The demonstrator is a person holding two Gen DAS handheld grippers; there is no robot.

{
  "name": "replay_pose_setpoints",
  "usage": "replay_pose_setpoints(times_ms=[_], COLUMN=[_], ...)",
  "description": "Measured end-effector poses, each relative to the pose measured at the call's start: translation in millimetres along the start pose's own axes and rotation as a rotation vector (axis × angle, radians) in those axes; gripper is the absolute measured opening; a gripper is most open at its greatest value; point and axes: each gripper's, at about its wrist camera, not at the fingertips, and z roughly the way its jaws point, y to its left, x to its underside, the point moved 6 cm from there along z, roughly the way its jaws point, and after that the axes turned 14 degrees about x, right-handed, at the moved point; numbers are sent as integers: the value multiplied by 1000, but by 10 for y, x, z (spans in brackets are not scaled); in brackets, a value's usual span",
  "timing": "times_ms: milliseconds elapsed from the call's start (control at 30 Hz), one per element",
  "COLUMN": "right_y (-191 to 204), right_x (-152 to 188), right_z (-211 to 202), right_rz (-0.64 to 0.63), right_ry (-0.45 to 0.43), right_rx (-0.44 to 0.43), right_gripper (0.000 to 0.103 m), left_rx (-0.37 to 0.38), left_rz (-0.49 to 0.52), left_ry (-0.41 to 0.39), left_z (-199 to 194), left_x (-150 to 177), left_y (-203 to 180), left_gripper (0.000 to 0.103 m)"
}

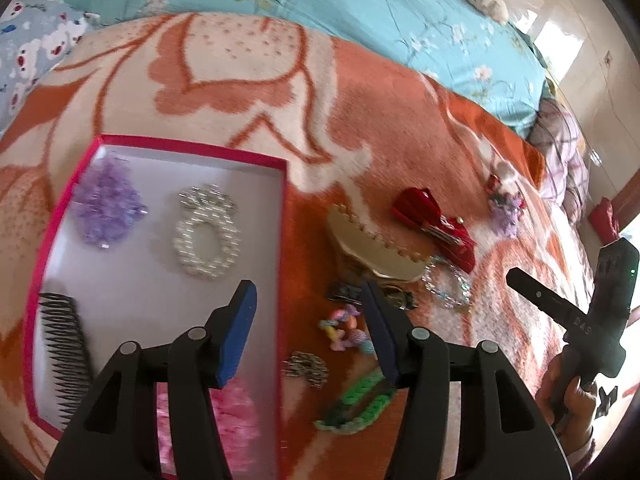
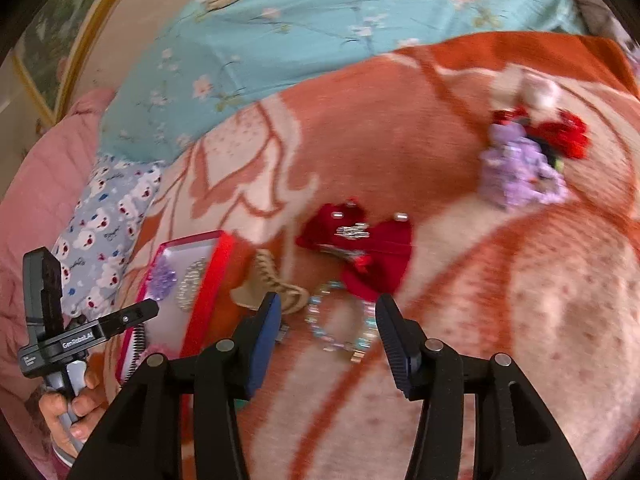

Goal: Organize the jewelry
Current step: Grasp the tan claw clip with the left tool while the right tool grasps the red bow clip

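A pink-rimmed white tray (image 1: 168,312) lies on the bed and holds a purple scrunchie (image 1: 106,206), a pearl bracelet (image 1: 208,232), a black comb (image 1: 66,356) and a pink scrunchie (image 1: 236,424). To its right on the blanket lie a beige claw clip (image 1: 372,248), a red bow clip (image 1: 436,224), a clear bead bracelet (image 1: 448,284), a pastel charm (image 1: 346,328), a silver clip (image 1: 306,368) and a green chain (image 1: 360,404). My left gripper (image 1: 310,320) is open over the tray's right edge. My right gripper (image 2: 328,332) is open around the bead bracelet (image 2: 340,324).
A purple flower piece with red trim (image 2: 524,160) lies farther out on the orange blanket (image 2: 520,300). A teal floral quilt (image 1: 360,12) and patterned pillows (image 2: 104,232) lie behind. The tray (image 2: 208,280) shows left in the right wrist view.
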Motion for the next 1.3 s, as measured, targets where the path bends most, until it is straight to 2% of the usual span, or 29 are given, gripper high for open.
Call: replay_pose_setpoints(times_ms=[167,233,333,400,533,600,767,933,967,1000,1033,1067,1100,1200,1300], right_y=[-223,-297,-387,-382,-195,-56,261,310,270,225,173,139,119,58,17], right_x=[-16,-30,-85,-111,-178,-219,-294,-267,-257,-265,-275,-284,-292,-292,-273], right_z=[-71,-99,-97,-70,73,150,420,808,880,904,909,879,839,680,530], right_rz=[13,13,21,6,-98,-179,-427,-516,-507,-492,-469,-434,-411,-351,-305], right_ry=[-15,-26,-27,-23,-3,-3,-13,67,90,92,93,98,96,90,78], right_rx=[28,40,47,46,34,33,70,98,101,113,122,90,70,40,30], right_gripper=[55,56,58,59,60,66,73,72,70,55,51,47,37,20,19], left_rx=[24,39,53,59,67,73,73,65,67,67,63,50,41,12,-16], left_rz=[-17,-37,-58,-74,-124,-161,-221,-253,-257,-261,-259,-251,-241,-211,-162], left_ry=[31,43,63,81,103,111,117,148,154,162,167,171,172,178,184], left_z=[170,243,380,488,666,737,842,1010,1044,1087,1117,1150,1171,1232,1284], left_x=[19,18,6,-7,-64,-109,-204,-236,-236,-234,-235,-235,-242,-263,-260], left_y=[-137,-175,-253,-295,-285,-233,-116,-38,-33,-30,-34,-43,-65,-116,-174], left_gripper=[60,66,68,75,76,76,76,76,76,76,76,76,77,79,77])
